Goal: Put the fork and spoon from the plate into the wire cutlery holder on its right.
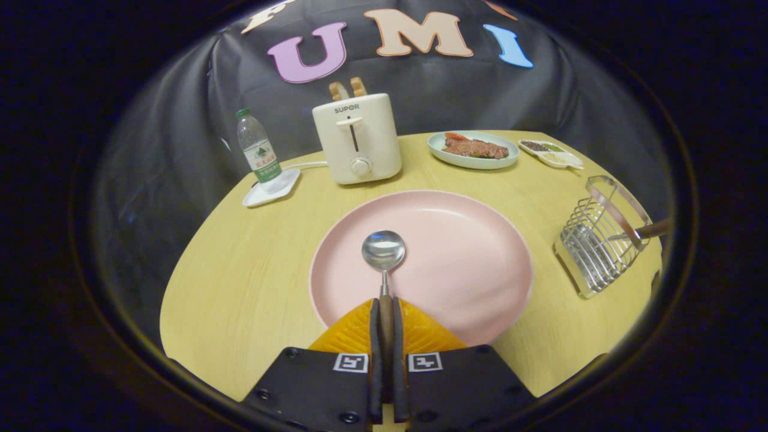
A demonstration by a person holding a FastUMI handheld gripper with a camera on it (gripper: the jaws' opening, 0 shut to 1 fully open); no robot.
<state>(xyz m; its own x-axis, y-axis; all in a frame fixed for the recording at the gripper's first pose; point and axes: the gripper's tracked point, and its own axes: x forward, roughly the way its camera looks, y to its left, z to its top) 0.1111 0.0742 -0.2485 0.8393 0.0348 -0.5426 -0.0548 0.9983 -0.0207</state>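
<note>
Spoon [384, 255] is in your grip: the hand-held gripper [386, 312] has both fingers pressed together on its dark handle, bowl pointing ahead of the fingertips over the pink plate [468, 264]. Whether the bowl rests on the plate or hangs just above it, you cannot tell from this angle.

Wire cutlery holder [600, 240] stands on the worktop [240, 282] well to the right of the plate, near the edge. A brown handle sticks out of it on the far side. That is likely the fork, so judge the first half of the job done; the working end is hidden among the wires, so do not take it as certain. No fork lies on the plate.

Left to do, by this reading: carry the spoon right, clear of the plate rim, tip it over the holder's mouth and let go. The grip sits low on the handle, so expect the bowl end to swing; keep the move slow. Watch the handle already in the holder, since it leans across part of the opening.

Beyond the plate: toaster [358, 141] with bread, water bottle [258, 147] on a small white tray, dish of food [474, 150], none of them in your path.
</note>
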